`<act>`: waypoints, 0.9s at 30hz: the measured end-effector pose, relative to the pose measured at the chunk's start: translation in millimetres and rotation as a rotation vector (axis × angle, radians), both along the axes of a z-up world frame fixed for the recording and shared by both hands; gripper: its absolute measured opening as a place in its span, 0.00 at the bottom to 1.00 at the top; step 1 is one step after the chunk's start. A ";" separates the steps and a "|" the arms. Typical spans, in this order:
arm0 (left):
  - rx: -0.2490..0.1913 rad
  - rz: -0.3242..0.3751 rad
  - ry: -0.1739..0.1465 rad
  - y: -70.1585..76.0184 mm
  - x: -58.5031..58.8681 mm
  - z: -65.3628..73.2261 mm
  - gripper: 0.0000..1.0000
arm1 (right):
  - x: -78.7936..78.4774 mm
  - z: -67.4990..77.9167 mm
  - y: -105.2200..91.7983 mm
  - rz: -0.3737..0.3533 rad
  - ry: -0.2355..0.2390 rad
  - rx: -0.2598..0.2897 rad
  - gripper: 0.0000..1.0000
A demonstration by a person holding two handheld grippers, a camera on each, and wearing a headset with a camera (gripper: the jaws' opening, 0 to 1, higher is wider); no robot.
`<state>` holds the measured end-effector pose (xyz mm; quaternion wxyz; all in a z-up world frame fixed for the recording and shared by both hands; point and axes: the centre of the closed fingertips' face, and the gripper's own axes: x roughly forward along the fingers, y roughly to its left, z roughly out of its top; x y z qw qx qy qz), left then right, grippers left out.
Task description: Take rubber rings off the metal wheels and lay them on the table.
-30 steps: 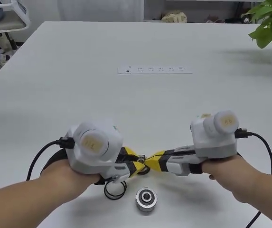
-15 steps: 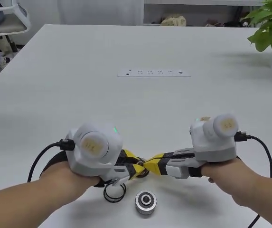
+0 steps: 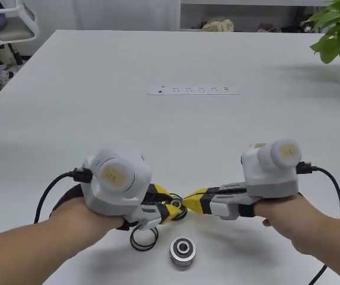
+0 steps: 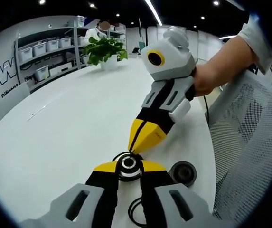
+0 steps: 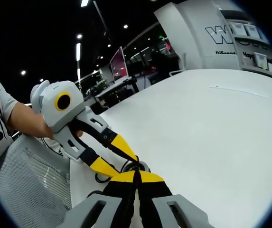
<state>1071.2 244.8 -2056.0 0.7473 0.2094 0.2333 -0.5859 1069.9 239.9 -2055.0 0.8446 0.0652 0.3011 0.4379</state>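
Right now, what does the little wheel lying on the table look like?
The wheel is small, round and looks like shiny metal: a silvery rim, a dark band inside, a hole in the middle. It lies flat on the white table, touching nothing else, with black rubber rings close beside it.

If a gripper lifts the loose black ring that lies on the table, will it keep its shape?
Probably not fully: the black ring looks thin, so it may sag or flatten when pinched. It seems light. Lying flat on the table, it is unlikely to roll.
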 end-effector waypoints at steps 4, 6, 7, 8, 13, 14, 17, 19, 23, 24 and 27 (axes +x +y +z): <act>-0.015 -0.001 0.011 1.6 -1.6 4.9 0.14 | -0.3 1.3 0.4 -0.001 0.002 0.007 0.00; -0.021 0.001 0.016 2.0 -2.3 6.7 0.16 | -0.5 1.6 0.2 -0.002 0.004 0.009 0.00; -0.023 0.002 0.015 2.3 -2.6 7.7 0.17 | -0.5 2.1 -0.1 -0.002 0.003 0.010 0.00; -0.026 0.001 0.015 2.7 -3.0 9.3 0.17 | -0.4 2.3 -0.4 -0.004 0.003 0.012 0.00; -0.028 -0.004 0.019 5.1 -6.1 12.0 0.19 | 0.9 5.0 -1.7 -0.013 0.002 0.023 0.00; -0.036 -0.010 0.024 5.6 -7.9 13.5 0.20 | 0.8 5.6 -1.6 -0.013 0.002 0.023 0.00; -0.046 -0.016 0.024 7.0 -11.1 17.2 0.23 | 0.7 6.0 -1.9 -0.012 0.001 0.025 0.00; -0.055 -0.016 0.025 8.3 -12.1 20.0 0.23 | 0.6 6.8 -1.7 -0.013 0.000 0.027 0.00; -0.078 -0.007 0.029 10.7 -12.5 24.9 0.25 | 1.1 6.8 -1.6 -0.013 0.000 0.029 0.00; -0.080 -0.007 0.028 11.1 -12.4 25.5 0.26 | 1.0 7.0 -1.4 -0.012 0.000 0.030 0.00; -0.091 -0.001 0.026 12.7 -12.3 29.4 0.28 | 0.8 7.7 -1.3 -0.012 0.000 0.032 0.00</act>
